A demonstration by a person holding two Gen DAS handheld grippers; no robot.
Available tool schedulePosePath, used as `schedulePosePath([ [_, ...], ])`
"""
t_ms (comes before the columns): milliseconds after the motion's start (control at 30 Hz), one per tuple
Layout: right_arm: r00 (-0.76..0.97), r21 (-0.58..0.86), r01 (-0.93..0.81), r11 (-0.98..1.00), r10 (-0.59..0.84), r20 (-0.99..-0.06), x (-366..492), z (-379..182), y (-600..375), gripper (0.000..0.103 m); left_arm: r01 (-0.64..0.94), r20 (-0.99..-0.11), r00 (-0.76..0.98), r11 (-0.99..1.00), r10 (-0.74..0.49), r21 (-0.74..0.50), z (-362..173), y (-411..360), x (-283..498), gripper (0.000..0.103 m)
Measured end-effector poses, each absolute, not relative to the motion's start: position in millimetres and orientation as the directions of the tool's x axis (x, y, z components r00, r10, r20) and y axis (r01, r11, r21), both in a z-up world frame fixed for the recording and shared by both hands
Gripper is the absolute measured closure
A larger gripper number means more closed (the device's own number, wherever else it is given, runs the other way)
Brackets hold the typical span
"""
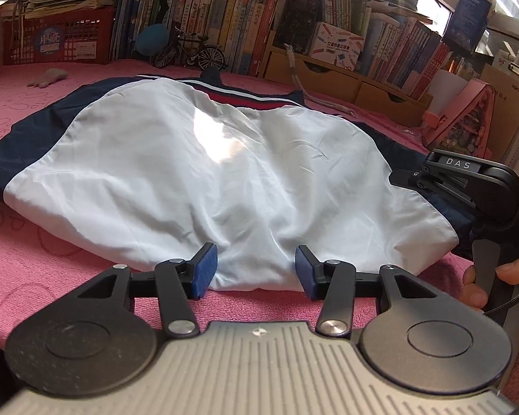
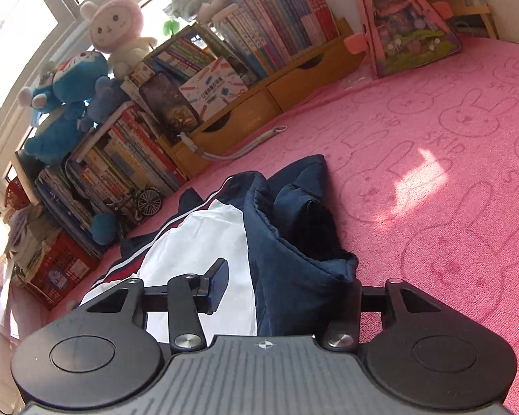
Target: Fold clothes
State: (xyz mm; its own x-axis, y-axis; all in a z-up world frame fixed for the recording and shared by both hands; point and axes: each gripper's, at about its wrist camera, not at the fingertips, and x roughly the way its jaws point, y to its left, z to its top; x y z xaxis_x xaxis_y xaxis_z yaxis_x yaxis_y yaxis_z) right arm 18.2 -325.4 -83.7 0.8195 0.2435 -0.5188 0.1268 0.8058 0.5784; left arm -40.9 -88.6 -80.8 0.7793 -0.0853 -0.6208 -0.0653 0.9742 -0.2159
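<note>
Jacket (image 1: 204, 173) flat on pink blanket (image 1: 34, 259), near hem bunched between pads of half-open left gripper (image 1: 256, 269), unpinched; right gripper (image 2: 287, 287) gaping astride navy sleeve (image 2: 294, 252); risks grabbing single layer, dragging fold crooked

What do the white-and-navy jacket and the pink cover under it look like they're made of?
Jacket: looks like a thin, smooth woven synthetic, perhaps polyester or nylon; it has a slight sheen in the sun patch and fine sharp creases. Pink cover: looks like a soft, matte, short-pile fabric such as terry or fleece; it has a fuzzy texture with rabbit outlines pressed in. Neither fibre is certain.
</note>
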Motion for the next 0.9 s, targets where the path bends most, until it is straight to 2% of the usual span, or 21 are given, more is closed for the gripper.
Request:
schedulePosePath([
  [67,0.816,0.593,0.134,0.794,0.251,-0.520,24.8,-90.6,-324.8,0.053,-0.071,-0.624,0.779,0.979,-0.064,-0.189,-81.1,-92.8,-40.7,0.056],
  [100,0.814,0.584,0.144,0.799,0.241,-0.529,27.2,-90.2,-323.5,0.071,-0.071,-0.623,0.779,0.980,-0.063,-0.187,-81.2,-92.8,-40.9,0.056],
  [133,0.814,0.581,0.144,0.801,0.238,-0.530,28.2,-87.2,-321.8,0.085,-0.070,-0.623,0.780,0.980,-0.062,-0.186,-81.3,-92.8,-41.0,0.056],
  [200,0.826,0.578,0.122,0.807,0.240,-0.510,27.7,-76.0,-317.2,0.089,-0.069,-0.623,0.780,0.980,-0.062,-0.185,-81.5,-92.3,-41.3,0.056],
  [333,0.863,0.544,-0.018,0.839,0.288,-0.415,21.9,-31.3,-296.3,0.090,-0.067,-0.617,0.781,0.969,-0.097,-0.237,-81.5,-83.3,-41.9,0.057],
  [467,0.827,0.486,-0.264,0.833,0.455,-0.331,24.4,26.5,-246.4,0.091,-0.051,-0.579,0.787,0.912,-0.214,-0.407,-86.4,-53.3,-44.4,0.060],
  [600,0.723,0.370,-0.479,0.796,0.597,-0.347,33.7,51.3,-168.4,0.090,-0.030,-0.489,0.772,0.745,-0.406,-0.667,-103.3,-0.8,-48.2,0.064],
  [667,0.654,0.316,-0.572,0.757,0.654,-0.380,38.7,51.8,-127.0,0.090,-0.023,-0.430,0.776,0.660,-0.462,-0.751,-111.1,29.2,-58.2,0.066],
  [767,0.556,0.280,-0.657,0.699,0.701,-0.446,48.8,40.8,-77.8,0.089,-0.011,-0.367,0.829,0.645,-0.421,-0.764,-109.6,71.6,-87.5,0.065],
  [833,0.489,0.296,-0.688,0.663,0.724,-0.487,56.4,28.5,-55.0,0.081,-0.014,-0.340,0.867,0.664,-0.364,-0.748,-103.6,97.6,-108.8,0.064],
  [900,0.415,0.378,-0.691,0.616,0.766,-0.491,60.2,16.3,-51.5,0.072,-0.031,-0.308,0.897,0.651,-0.316,-0.759,-98.3,121.4,-125.1,0.060],
])
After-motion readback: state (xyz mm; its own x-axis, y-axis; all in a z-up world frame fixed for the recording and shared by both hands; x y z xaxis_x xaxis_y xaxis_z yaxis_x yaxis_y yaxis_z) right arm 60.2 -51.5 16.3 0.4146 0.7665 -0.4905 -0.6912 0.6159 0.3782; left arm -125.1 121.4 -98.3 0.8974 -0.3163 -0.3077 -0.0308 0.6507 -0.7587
